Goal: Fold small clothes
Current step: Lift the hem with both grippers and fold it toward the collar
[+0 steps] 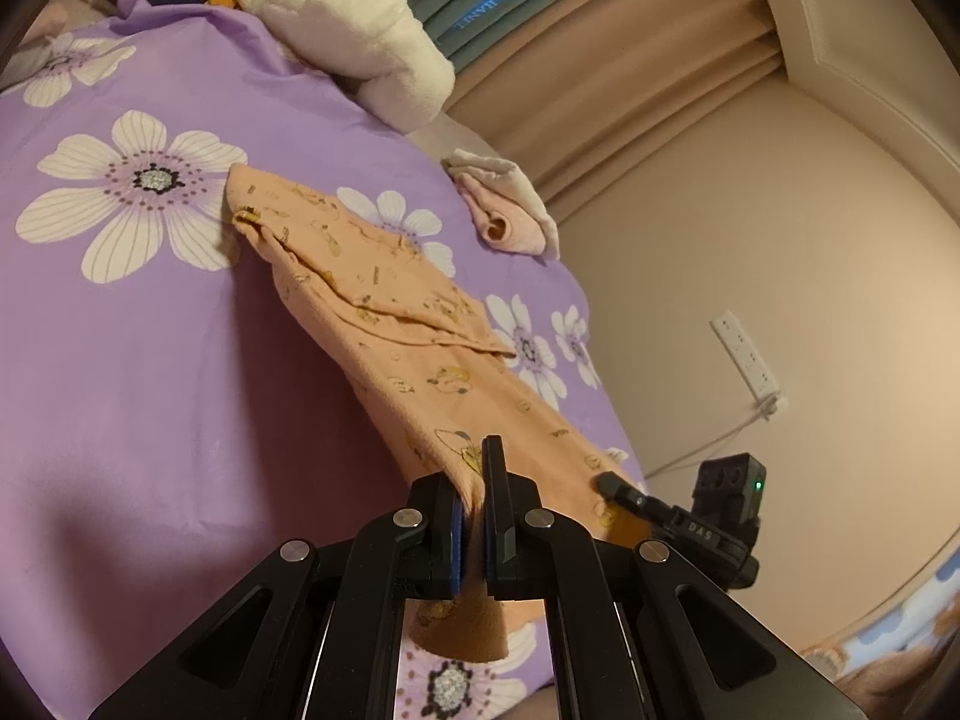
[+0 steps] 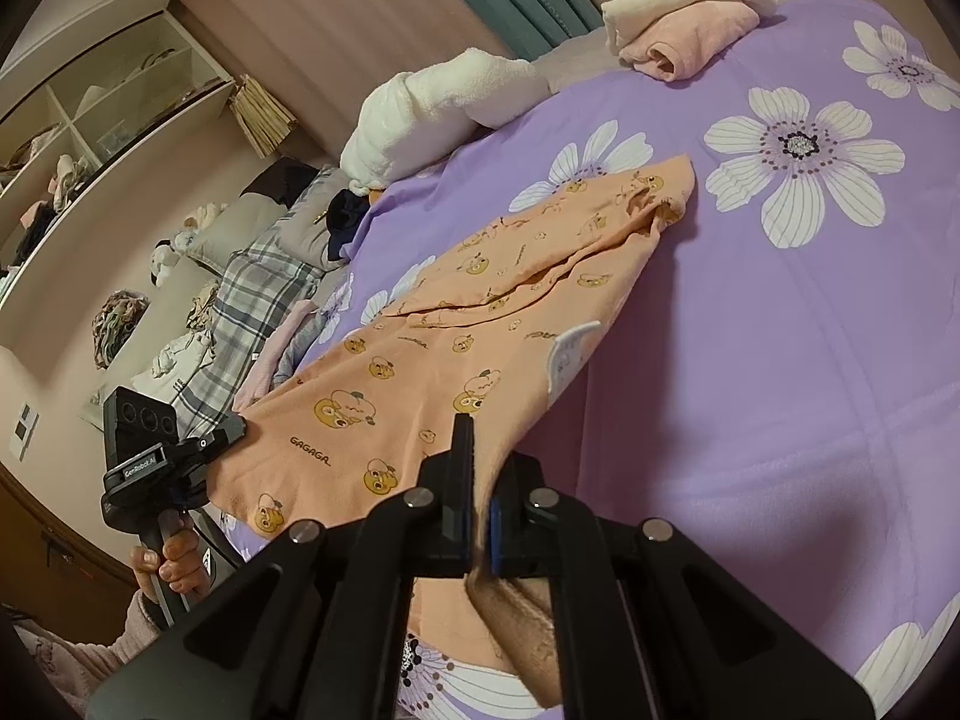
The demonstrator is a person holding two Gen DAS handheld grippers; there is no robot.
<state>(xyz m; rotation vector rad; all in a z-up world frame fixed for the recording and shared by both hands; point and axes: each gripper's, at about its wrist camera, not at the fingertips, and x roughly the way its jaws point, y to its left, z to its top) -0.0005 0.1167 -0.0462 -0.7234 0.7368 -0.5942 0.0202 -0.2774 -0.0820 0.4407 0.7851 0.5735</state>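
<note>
A bed covered in a purple sheet printed with large white flowers [image 1: 150,360] filled the left wrist view, with a peach wall and pleated beige curtains at two o'clock. A white power strip [image 1: 747,354] hung on that wall at three o'clock. A rolled cream plush blanket [image 1: 348,18] lay at twelve o'clock, and a small folded pink-and-cream cloth [image 1: 510,210] sat near the bed's edge at one o'clock. The small orange cartoon-print garment [image 1: 390,312] stretched from the centre down to six o'clock, its far end resting on the sheet, its near end lifted. The left tool [image 1: 473,516] was closed tight on the garment's near edge, cloth pinched between its blue pads. The right tool [image 1: 624,495] showed at four o'clock, its black tip touching the garment's other corner.

In the right wrist view the purple sheet [image 2: 780,390] spread from centre to three o'clock, with open wall shelves at ten o'clock. The cream blanket [image 2: 432,108] lay at eleven o'clock, the pink-and-cream cloth [image 2: 678,36] at one o'clock. The orange garment [image 2: 450,348] ran from centre to six o'clock, a white label showing on its right edge. The right tool [image 2: 477,516] was clamped on the near hem. At eight o'clock the left tool [image 2: 231,429] gripped the opposite corner, held by the person's hand [image 2: 174,564].
</note>
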